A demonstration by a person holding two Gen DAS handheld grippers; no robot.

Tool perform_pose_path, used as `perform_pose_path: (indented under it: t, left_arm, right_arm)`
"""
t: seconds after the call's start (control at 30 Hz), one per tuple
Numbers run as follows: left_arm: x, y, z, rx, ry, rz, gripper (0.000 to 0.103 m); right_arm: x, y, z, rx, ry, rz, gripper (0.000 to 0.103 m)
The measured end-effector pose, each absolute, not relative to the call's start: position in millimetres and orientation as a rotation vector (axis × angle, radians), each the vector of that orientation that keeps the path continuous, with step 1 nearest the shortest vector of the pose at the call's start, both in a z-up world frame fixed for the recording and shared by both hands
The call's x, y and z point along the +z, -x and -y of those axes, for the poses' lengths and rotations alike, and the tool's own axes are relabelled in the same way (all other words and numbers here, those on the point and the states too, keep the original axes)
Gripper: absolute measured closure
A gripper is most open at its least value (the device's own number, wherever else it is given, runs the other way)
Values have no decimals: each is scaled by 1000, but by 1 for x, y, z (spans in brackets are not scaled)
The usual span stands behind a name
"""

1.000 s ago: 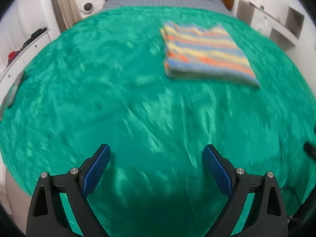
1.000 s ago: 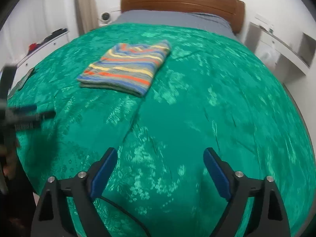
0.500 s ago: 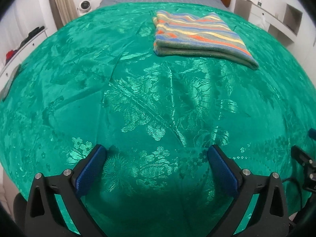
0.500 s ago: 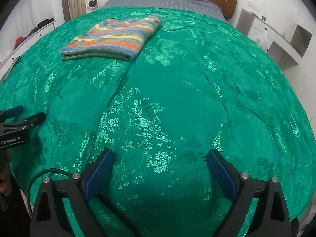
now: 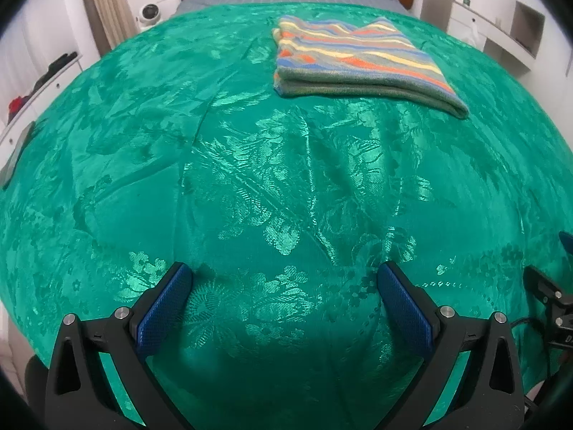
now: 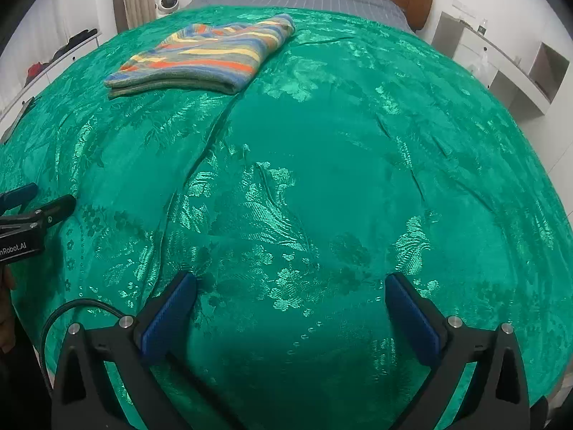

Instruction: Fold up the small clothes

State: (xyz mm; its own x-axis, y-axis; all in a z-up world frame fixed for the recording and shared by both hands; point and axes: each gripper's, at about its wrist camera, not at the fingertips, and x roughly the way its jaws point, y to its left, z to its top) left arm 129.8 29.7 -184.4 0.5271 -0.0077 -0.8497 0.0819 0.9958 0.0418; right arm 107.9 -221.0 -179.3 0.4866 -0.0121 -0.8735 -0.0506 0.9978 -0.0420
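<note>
Both sets of jaws stand spread and empty, the right gripper (image 6: 292, 288) widening further than a second ago. Well ahead of the left gripper (image 5: 284, 279), the striped garment (image 5: 354, 55) lies folded on the bed (image 5: 179, 143): fold apparently finished.

Bright, even indoor light from above, with no hard shadows. Sheen and pale glare on the woven flowers of the green bedspread (image 5: 250, 179), strongest across its middle in both wrist views. Soft dark shadow on the cloth at the near edge of the bed, between the blue pads (image 5: 164, 308) of the tongs. Sharp focus over most of the spread and on the striped folded garment (image 6: 211, 57). Strong fisheye bulge, bed edges bent into a dome, black vignette in the picture corners. Slight smear toward the right rim.
</note>
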Motion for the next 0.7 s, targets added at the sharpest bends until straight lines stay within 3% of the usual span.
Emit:
perform_pose_path:
  t: [0.43, 0.7]
  left_arm:
    - [-178, -140, -35, -131, -79, -1084, 1]
    - [-103, -215, -79, -245, 115, -962, 1]
  right_arm:
    - [-180, -113, 223, 41, 47, -1101, 0]
    - [-108, -167, 271, 158, -202, -987, 1]
